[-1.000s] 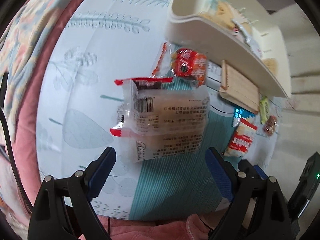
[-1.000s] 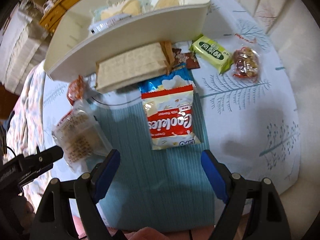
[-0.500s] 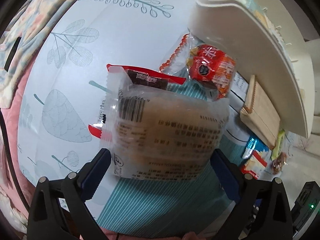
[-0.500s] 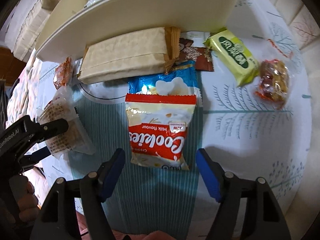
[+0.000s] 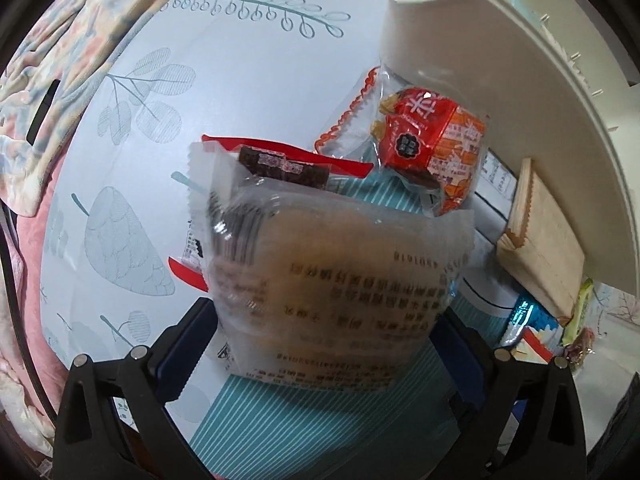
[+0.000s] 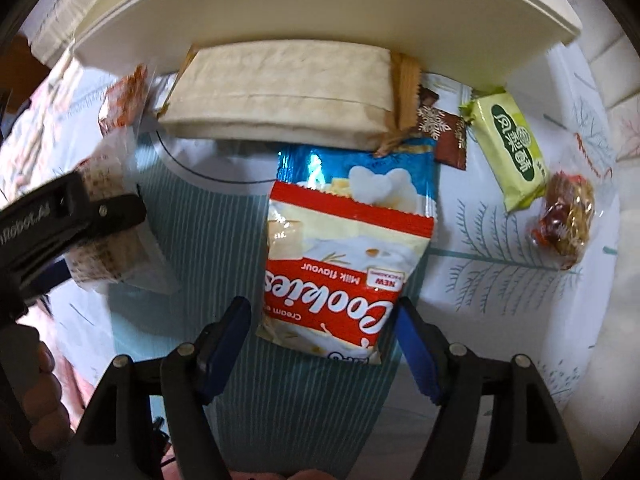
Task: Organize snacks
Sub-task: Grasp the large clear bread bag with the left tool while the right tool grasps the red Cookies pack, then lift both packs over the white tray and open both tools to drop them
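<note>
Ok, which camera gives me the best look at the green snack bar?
The right wrist view: the green snack bar lies fully visible, label readable, right of the brown sachet. The left wrist view shows only a green sliver at the edge.

We cannot read the print on the clear cake packet; it is smeared by blur, and its lower corners hide the inner faces of the left gripper's fingers, so we cannot tell if they touch it. The white tray runs off the top edge in both views, its contents mostly out of sight. It covers the far side of the tan paper packet. That packet overlaps the brown chocolate wrapper and the top of the cookies bag. The orange snack is blurred at the right view's left side.
</note>
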### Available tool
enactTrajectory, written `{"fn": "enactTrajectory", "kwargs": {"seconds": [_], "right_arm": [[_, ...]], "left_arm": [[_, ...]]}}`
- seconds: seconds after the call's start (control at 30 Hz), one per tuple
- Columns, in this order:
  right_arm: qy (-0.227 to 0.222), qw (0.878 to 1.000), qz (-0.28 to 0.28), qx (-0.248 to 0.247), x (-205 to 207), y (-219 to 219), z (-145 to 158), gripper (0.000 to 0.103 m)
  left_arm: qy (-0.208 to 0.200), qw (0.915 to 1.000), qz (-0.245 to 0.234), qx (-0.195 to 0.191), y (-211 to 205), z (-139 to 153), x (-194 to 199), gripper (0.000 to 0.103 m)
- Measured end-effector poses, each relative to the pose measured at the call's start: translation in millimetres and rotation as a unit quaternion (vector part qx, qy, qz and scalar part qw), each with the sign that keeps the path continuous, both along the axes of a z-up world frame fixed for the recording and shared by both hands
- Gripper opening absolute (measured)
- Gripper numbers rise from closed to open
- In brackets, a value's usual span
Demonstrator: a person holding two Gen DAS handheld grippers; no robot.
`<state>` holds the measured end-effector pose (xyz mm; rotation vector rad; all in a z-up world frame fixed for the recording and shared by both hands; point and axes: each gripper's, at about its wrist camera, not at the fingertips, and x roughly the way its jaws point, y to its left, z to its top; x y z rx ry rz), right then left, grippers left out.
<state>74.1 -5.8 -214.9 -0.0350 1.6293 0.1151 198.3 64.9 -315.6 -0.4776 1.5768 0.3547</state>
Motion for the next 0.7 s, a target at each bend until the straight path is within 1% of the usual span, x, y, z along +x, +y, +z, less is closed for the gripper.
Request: {"fn": "enactTrajectory", "kwargs": {"seconds": [0.03,0.07,0.13,0.23,0.3,0.4,0.5,0.53,0.7], "right_arm": [[-0.001,1.000,0.002,-0.004,-1,3,-1,0.072],[-0.002,1.000,0.003,-0.008,-2,7,-1,0.070],[-0.005,1.000,0.006,-0.021,-4,10,-1,0.059],[-0.006,1.000,0.000,-0.020,-10,21,-3,0.054],[-0.006,1.000,-0.004,-0.019,-11,21,-2,0.052],[0.002,1.000,-0.007,-0.011,-11,17,1,0.048],[0.009,1.000,-0.014,-0.006,-12,12,5,0.048],[0.014,1.000,-0.016,-0.003,-14,4,10,0.048],[0.037,0.999,-0.030,0.008,-24,1,10,0.048]], "left_arm": [[0.011,0.9999,-0.001,0.006,-2,-3,1,0.097],[0.011,0.9999,-0.002,0.008,-3,-4,1,0.097],[0.010,0.9999,-0.002,0.011,-8,-3,2,0.094],[0.005,0.9999,0.003,0.010,-11,-2,0,0.089],[0.006,1.0000,0.004,0.006,-5,1,-3,0.086],[0.019,0.9997,0.011,-0.011,2,4,-9,0.081],[0.029,0.9991,0.019,-0.025,10,6,-12,0.078],[0.033,0.9989,0.022,-0.025,13,6,-14,0.078],[0.059,0.9972,0.031,-0.035,24,8,-28,0.078]]}}
